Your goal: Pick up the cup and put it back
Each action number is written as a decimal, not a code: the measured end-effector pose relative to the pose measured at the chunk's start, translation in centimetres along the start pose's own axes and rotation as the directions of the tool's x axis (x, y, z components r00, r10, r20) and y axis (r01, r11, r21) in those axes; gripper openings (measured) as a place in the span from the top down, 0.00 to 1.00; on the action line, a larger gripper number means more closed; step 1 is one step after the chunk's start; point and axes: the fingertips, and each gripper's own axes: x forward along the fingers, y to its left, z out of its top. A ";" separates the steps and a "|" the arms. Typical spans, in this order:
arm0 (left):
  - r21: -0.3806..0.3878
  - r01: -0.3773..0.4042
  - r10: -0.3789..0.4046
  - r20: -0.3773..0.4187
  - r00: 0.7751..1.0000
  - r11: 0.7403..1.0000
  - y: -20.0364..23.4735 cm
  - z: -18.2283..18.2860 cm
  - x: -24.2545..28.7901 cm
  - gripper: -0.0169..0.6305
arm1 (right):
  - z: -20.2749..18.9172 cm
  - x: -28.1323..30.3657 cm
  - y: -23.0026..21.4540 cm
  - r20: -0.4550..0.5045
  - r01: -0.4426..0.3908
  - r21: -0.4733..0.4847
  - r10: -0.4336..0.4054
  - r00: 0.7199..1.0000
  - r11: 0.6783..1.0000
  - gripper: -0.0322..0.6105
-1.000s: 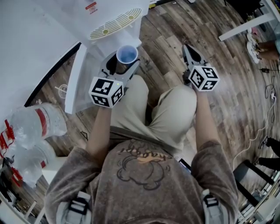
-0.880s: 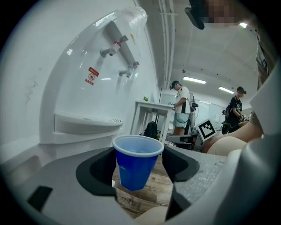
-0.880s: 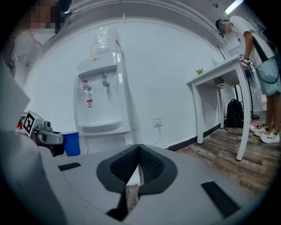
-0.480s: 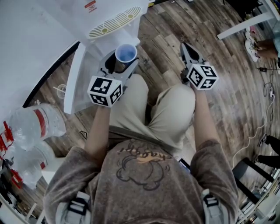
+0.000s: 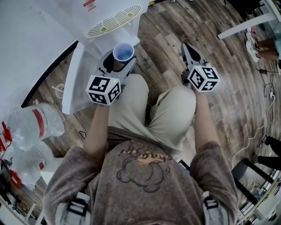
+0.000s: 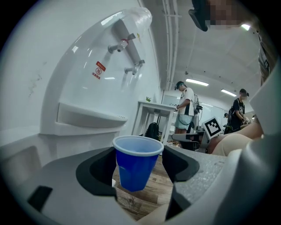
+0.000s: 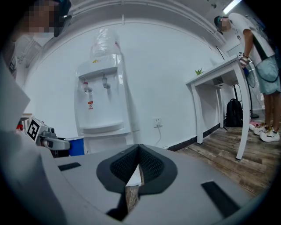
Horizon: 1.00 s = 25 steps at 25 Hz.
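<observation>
Left gripper (image 5: 118, 60), head view: the jaws stand wide and are clamped on the blue cup (image 5: 124, 51). The cup sits upright between them, mouth up, just in front of the water dispenser (image 5: 118, 6) and near its slotted drip tray (image 5: 115, 22). It rests on no support and hangs over the wooden floor (image 5: 167, 26). The right gripper (image 5: 188, 47) hovers well apart to the right, above the person's knee.

Left gripper view: both pads meet the cup just under its rim, and its base hangs free above the floorboards. The wall looks thin and tapered. Excess squeeze would likely buckle it; too little would let the taper slide down through the pads. The drip tray lies ahead, to the left and higher in the frame, so a low approach could knock the base against the tray edge and tip the cup. Letting go before the base is seated flat would likely topple it.

Right gripper view: the jaws are pressed together with nothing between them. The cup shows at far left, beside the dispenser. This gripper poses no hazard provided it keeps clear.
</observation>
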 end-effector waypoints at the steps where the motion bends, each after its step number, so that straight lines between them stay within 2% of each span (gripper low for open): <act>1: 0.000 -0.007 0.007 0.003 1.000 1.000 0.3 -0.1 0.1 0.47 | 0.0 0.0 0.0 0.000 -0.001 0.000 0.001 1.000 1.000 0.95; 10: 0.015 -0.069 0.069 0.011 0.998 0.998 4.0 -1.8 1.7 0.47 | 0.1 0.0 1.1 0.000 -0.046 0.001 0.046 0.999 0.999 0.95; 22: -0.004 -0.171 0.171 0.018 0.985 0.985 10.5 -6.8 6.5 0.47 | 1.1 -2.9 1.2 0.048 -0.045 0.018 0.044 0.998 0.999 0.95; 25: 0.012 -0.183 0.183 0.016 0.983 0.983 11.9 -8.2 8.0 0.47 | 1.3 -3.2 1.8 0.052 -0.061 0.012 0.061 0.997 0.998 0.95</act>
